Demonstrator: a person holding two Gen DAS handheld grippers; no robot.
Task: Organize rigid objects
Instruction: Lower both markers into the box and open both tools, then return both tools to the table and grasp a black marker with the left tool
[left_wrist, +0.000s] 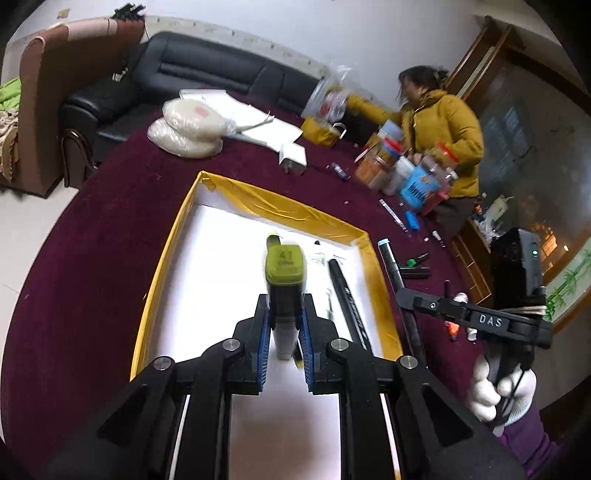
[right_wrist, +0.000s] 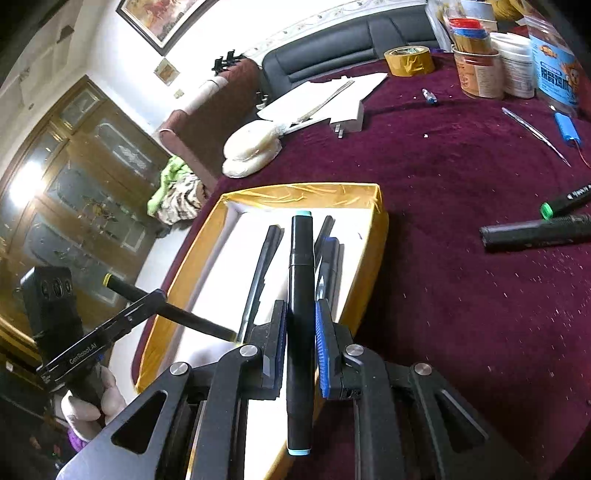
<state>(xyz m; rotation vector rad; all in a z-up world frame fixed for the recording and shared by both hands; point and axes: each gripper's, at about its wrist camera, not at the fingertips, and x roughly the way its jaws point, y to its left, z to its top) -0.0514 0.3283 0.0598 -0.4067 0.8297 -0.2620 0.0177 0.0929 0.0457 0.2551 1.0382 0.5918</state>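
maroon table | left gripper clamps one olive-capped marker | right gripper clamps one teal-capped marker

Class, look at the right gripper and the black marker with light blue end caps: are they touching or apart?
Touching. In the right wrist view, the right gripper has both blue pads pressed against the barrel of the black marker, holding it above the yellow-rimmed tray.

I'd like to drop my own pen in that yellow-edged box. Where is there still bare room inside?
The box has bare white floor along its left wall, and more at the near end around the left gripper. It is crowded along the right wall, where black pens lie lengthwise.
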